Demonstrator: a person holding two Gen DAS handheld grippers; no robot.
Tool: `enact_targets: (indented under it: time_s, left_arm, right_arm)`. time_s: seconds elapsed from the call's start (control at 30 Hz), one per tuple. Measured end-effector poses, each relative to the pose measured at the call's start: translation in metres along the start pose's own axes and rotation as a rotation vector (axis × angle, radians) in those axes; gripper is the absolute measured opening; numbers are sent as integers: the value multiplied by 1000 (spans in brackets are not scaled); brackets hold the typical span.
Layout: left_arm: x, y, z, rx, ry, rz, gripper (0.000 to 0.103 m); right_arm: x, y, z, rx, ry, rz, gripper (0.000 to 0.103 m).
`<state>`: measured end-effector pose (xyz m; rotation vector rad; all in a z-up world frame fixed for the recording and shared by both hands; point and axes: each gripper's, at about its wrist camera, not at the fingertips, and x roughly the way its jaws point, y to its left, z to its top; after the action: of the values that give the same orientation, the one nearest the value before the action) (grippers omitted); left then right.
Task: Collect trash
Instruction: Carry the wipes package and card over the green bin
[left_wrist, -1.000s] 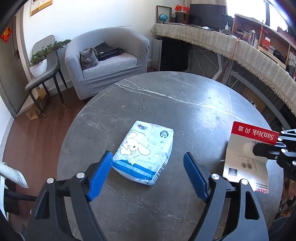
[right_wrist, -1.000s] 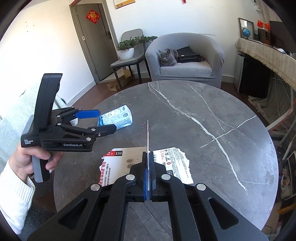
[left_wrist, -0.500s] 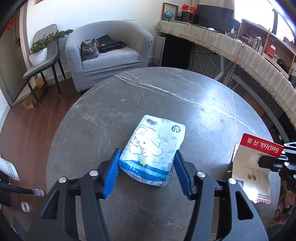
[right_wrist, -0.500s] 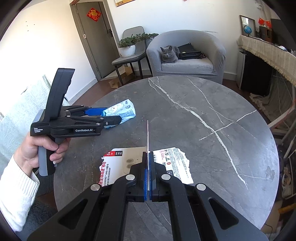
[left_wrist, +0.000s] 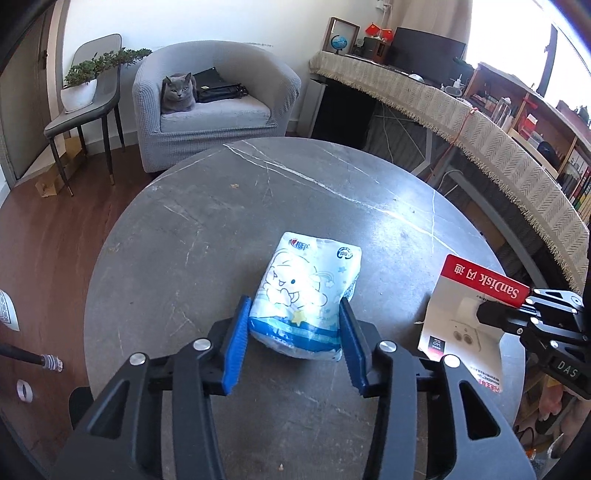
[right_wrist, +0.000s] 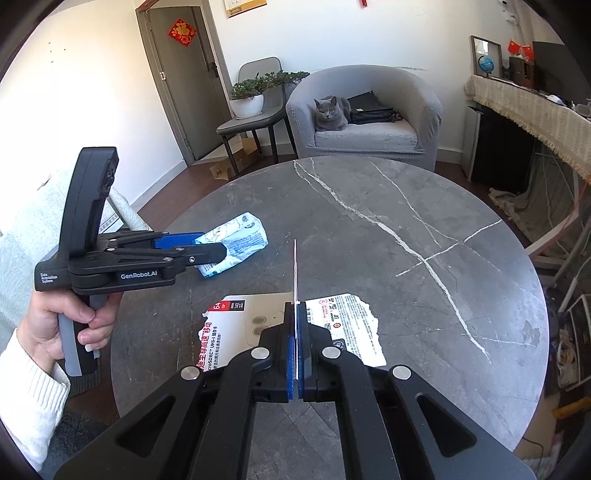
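1. Tissue pack (left_wrist: 306, 295): soft, white and blue, cartoon print, lying on the round grey desk (left_wrist: 207, 258) near your side. Your left hand-held gripper (left_wrist: 293, 332) has a blue pad on each side of its near end, jaws closing, pads touching the wrapper.

2. Card package (left_wrist: 465, 314): red and white, torn edge, standing on edge above the desk to the right of the tissue pack. Your right hand-held gripper (right_wrist: 296, 347) is pressed together on it, card pinched between the blue pads.

3. Your left hand (right_wrist: 66, 325), in a white knit sleeve, wraps the left handle.

4. Background: grey cat (left_wrist: 178, 94) on a grey armchair (left_wrist: 218, 110), potted plant (left_wrist: 83, 86) on a chair.
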<state>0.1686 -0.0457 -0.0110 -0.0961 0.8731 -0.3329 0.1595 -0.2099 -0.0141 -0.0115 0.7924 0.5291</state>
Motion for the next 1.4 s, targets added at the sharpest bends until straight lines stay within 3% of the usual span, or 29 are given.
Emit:
enact_targets:
  time_s: [0.13, 0.4, 0.77, 0.9, 1.1, 1.4]
  left_arm:
    - [-21, 2, -10, -36, -22, -41, 48]
    - [-55, 7, -30, -66, -55, -26, 48]
    - [-105, 36, -60, -135, -123, 49, 48]
    - [-120, 48, -68, -138, -137, 107, 48]
    - [-130, 71, -84, -142, -115, 153, 48]
    - [-114, 121, -115, -189, -23, 211, 48]
  right_arm:
    - [-5, 8, -6, 8, -15, -9, 1]
    - [-14, 35, -17, -14, -36, 14, 1]
    - [-16, 82, -22, -53, -64, 56, 1]
    - [-13, 96, -21, -59, -68, 70, 1]
    - [-2, 121, -16, -78, -64, 101, 1]
    - [18, 158, -4, -112, -59, 142, 1]
